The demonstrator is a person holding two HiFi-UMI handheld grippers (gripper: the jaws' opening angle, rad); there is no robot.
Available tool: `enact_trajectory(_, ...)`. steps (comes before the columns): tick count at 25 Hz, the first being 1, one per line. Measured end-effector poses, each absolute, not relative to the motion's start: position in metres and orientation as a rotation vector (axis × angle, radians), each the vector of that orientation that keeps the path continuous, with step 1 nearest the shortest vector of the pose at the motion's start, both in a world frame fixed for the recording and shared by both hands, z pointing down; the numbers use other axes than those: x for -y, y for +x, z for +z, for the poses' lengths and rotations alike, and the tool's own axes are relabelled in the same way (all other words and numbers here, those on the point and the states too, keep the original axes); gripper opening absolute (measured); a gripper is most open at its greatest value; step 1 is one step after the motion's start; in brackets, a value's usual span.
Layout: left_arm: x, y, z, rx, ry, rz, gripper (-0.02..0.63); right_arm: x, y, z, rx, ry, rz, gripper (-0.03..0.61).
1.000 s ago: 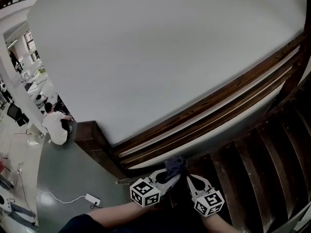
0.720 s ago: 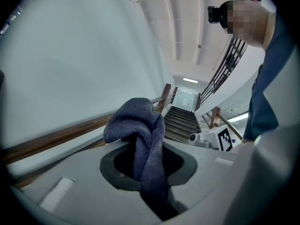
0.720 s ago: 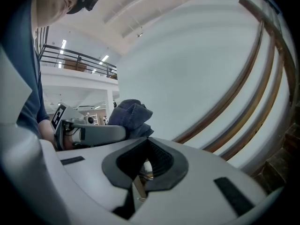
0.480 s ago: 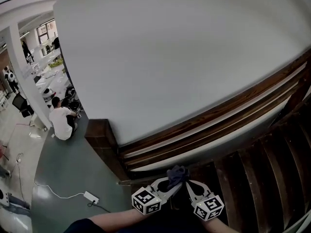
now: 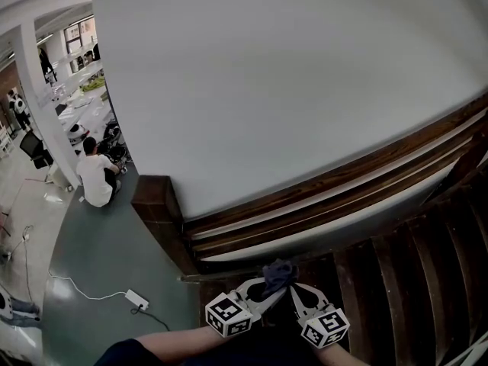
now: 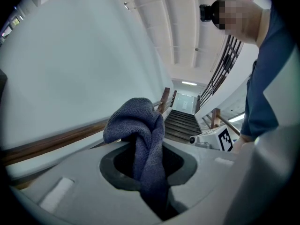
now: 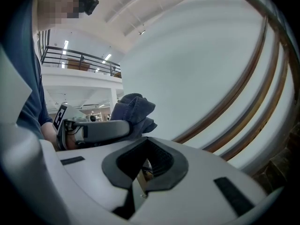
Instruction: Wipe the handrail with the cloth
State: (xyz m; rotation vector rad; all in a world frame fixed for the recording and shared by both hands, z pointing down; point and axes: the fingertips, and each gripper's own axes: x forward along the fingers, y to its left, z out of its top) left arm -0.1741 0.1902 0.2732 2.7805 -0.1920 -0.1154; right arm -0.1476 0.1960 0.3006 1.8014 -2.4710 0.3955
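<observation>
The left gripper (image 5: 268, 284) was clamped on the blue cloth (image 6: 139, 139), which was bunched close beside the wooden handrail (image 5: 328, 183); whether they touched was unclear. The right gripper (image 5: 299, 291) was closed on nothing. The cloth looked soft, light and floppy, best pinched mid-fold. No writing was legible.

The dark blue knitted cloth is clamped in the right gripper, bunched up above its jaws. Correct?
No. The dark blue knitted cloth is clamped in the left gripper, not the right, bunched up above its jaws; the left gripper view shows it.
</observation>
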Motion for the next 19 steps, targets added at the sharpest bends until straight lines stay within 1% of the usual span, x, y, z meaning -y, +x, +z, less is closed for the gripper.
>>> enact_trajectory(19, -0.206, -0.159, 0.269, 0.121, 2.814, -0.095, 0.083, -0.214, -0.134, 0.299, 2.444, 1.854, 0.386, 0.008)
